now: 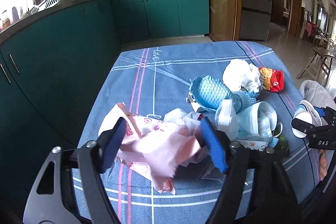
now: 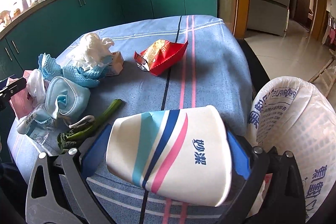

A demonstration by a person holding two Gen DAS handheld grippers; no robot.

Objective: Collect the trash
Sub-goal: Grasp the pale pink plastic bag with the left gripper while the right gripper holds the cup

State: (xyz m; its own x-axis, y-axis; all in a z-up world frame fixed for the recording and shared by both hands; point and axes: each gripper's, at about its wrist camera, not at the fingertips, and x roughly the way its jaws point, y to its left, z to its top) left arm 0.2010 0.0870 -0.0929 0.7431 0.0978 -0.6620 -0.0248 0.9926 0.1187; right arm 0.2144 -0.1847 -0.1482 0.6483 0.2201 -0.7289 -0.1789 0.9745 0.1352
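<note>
Trash lies scattered over a table covered with a blue striped cloth (image 2: 210,51). Your left gripper (image 1: 161,146) sits low over the near left part of the heap, its blue fingers (image 1: 214,146) spread to either side of a crumpled pink wrapper (image 1: 159,146). The wrapper fills the gap between them, but you cannot tell whether the pads actually press on it.

Your right gripper (image 2: 168,152) is clamped on a white paper cup (image 2: 168,152) with teal, navy and pink stripes; the cup lies on its side between the two pads, over the near edge of the table. Just to its right stands a bin lined with a white printed plastic bag (image 2: 294,129).

Between the two grippers lie blue face masks (image 2: 67,93), a green vegetable stalk (image 2: 105,112) and a small clear packet (image 2: 35,129). Farther back are a blue quilted cloth (image 1: 212,93), a crumpled white tissue wad (image 1: 241,75) and, well apart to the right, a red snack bag (image 2: 163,56). Teal kitchen cabinets (image 1: 147,12) run behind the table.
</note>
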